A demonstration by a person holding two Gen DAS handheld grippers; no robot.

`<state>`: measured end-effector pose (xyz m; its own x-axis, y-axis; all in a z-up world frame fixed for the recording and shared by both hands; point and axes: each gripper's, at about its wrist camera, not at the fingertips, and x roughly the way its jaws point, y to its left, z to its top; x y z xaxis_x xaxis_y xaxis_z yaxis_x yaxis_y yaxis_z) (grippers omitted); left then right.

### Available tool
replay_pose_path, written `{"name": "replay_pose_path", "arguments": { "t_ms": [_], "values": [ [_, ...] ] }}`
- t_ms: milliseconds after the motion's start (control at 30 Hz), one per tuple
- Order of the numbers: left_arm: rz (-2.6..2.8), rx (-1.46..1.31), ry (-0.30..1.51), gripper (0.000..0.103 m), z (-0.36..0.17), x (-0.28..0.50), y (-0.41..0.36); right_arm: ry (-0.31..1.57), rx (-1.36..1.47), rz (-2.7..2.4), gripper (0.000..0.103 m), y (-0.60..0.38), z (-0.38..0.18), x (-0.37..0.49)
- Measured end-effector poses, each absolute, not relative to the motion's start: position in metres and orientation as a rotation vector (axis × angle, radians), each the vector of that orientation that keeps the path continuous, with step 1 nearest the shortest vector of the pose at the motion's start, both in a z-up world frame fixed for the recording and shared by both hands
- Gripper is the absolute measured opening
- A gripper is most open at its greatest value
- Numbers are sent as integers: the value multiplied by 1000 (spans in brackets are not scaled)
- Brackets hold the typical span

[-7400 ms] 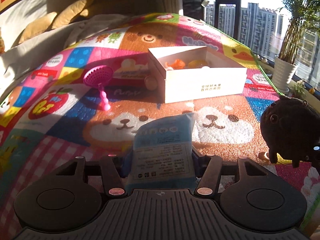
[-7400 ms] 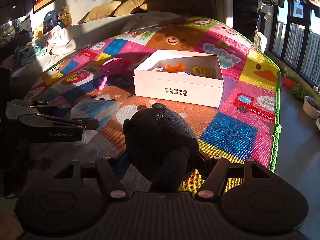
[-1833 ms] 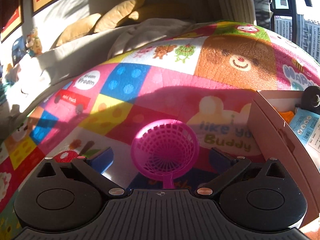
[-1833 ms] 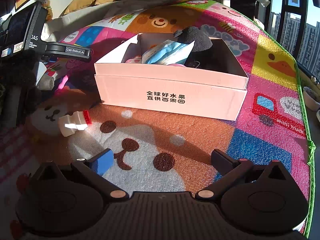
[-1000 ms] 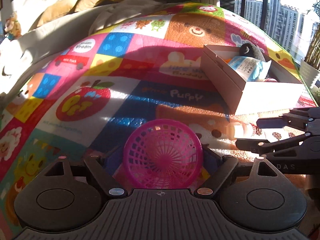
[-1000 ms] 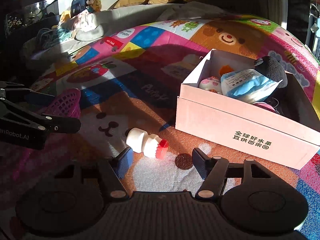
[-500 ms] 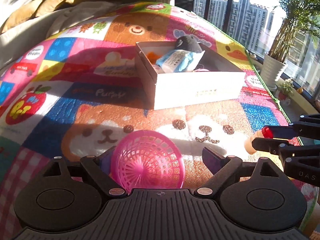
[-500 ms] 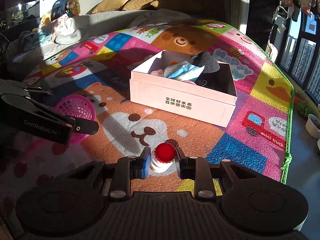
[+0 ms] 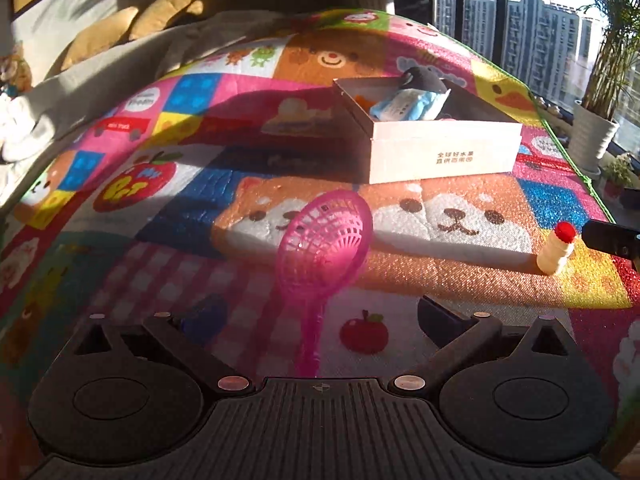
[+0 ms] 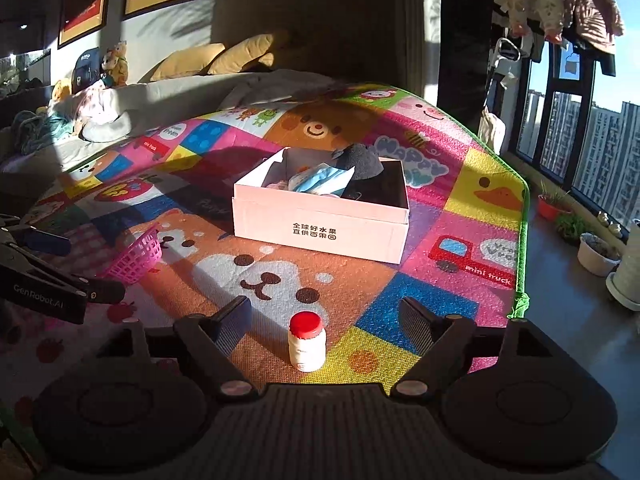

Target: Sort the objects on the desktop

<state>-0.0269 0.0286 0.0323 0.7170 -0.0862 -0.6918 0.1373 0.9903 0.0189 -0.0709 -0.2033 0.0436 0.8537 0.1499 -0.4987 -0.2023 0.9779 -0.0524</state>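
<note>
Standing upright on the play mat (image 10: 460, 184), a small white bottle (image 10: 306, 342) with a red cap is seen between the spread fingers of the right gripper (image 10: 324, 316). No pad is pressed against it; clear gaps are left on both sides, and the fingers are being opened wider. In the left wrist view the same bottle is found at the far right, on a yellow patch of the mat, just beside the dark tip of the right gripper.

A pink plastic strainer (image 9: 324, 248) is shown in front of the left gripper (image 9: 316, 320), its round mesh head tilted up and its thin handle pointed back toward the camera. The left fingers are spread as wide as they go and are being opened at this moment; the handle lies between them, untouched by either pad. From the right wrist view only the strainer's head is visible, beside the left gripper's dark finger (image 10: 60, 280).

Farther back on the mat, a white cardboard box (image 10: 320, 224) with printed characters on its front wall is set open. Inside it, a black plush toy (image 10: 360, 160) and a light blue packet (image 10: 320, 178) can be made out, with something orange glimpsed at the back corner in the left view. Yellow cushions (image 10: 224, 58) are lined along the wall behind.
</note>
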Motion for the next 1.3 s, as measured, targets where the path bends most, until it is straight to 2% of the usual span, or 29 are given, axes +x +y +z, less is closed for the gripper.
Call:
{"name": "replay_pose_path", "arguments": {
  "t_ms": [100,167,333,500,600,633,667,700,733,767,833,1300],
  "values": [
    [-157,-20,785,103,20,-34,35,527,-89,180,90,-205,42,-74],
    [-151,-84,764,103,19,-35,42,536,-80,171,100,-206,38,-77],
    [-246,-194,721,103,24,-39,59,561,-85,187,100,-202,29,-93],
    [-264,-181,749,103,18,-45,63,496,-105,266,101,-176,52,-90],
    [-216,-231,705,103,28,-46,80,465,-157,306,100,-148,59,-77],
    [-198,-259,678,103,33,-45,89,453,-183,316,91,-137,59,-72],
    [-179,-287,653,103,39,-43,98,447,-218,328,74,-125,57,-67],
    [-163,-311,639,103,44,-39,106,456,-266,336,64,-108,52,-58],
    [-153,-331,632,103,47,-34,113,469,-297,340,45,-97,48,-52],
    [-148,-348,629,103,50,-29,118,487,-330,349,34,-84,40,-44],
    [-134,-381,627,103,53,-17,127,504,-355,366,30,-67,30,-32],
    [-111,-460,689,103,44,20,161,509,-359,432,29,-59,37,-22]
  ]
}}
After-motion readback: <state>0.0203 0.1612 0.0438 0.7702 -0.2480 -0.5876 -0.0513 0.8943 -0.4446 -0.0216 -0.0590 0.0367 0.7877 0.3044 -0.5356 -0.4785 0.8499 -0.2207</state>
